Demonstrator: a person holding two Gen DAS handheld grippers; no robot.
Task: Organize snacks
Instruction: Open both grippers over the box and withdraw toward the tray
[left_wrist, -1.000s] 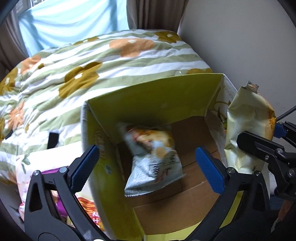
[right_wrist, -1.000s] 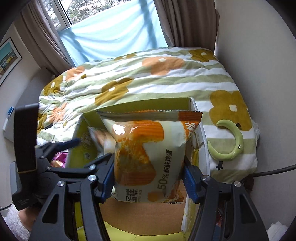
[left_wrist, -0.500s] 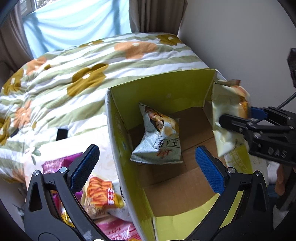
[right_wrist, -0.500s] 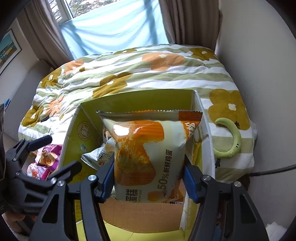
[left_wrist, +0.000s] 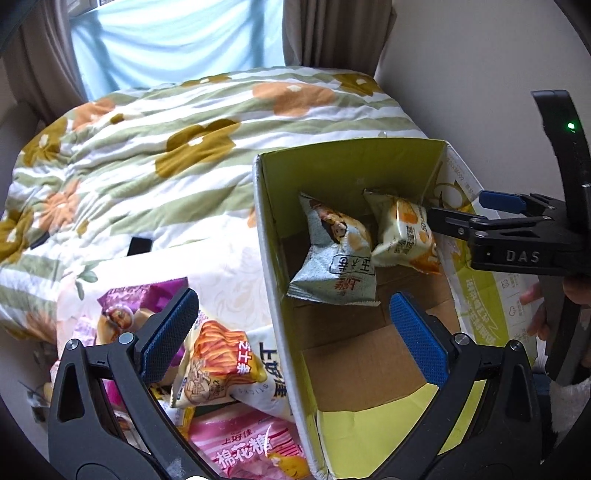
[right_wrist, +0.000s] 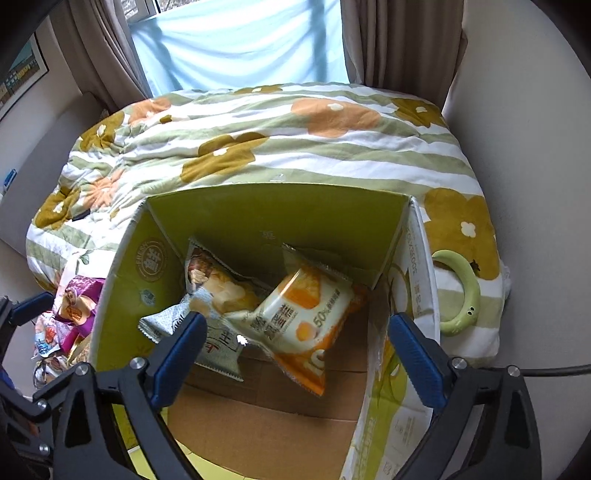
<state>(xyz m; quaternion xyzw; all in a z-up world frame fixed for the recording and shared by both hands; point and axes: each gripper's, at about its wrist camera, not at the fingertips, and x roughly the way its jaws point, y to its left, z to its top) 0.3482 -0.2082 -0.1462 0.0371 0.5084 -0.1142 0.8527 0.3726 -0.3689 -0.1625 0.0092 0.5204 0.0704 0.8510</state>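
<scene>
Two packs are already sitting in the cardboard box (right_wrist: 258, 225). Going left to right: you're hovering your left gripper (left_wrist: 291, 336), jaws wide and empty, over the loose snack pile (left_wrist: 221, 369) for the next grab. The grey pack (right_wrist: 207, 295) is leaning on the far wall, the orange cake pack (right_wrist: 303, 317) beside it, under your spread, empty right gripper (right_wrist: 299, 347).

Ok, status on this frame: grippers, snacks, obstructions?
Left gripper open, empty. Right gripper open, empty. Orange cake pack and grey pack in box. Nothing blocking.
</scene>
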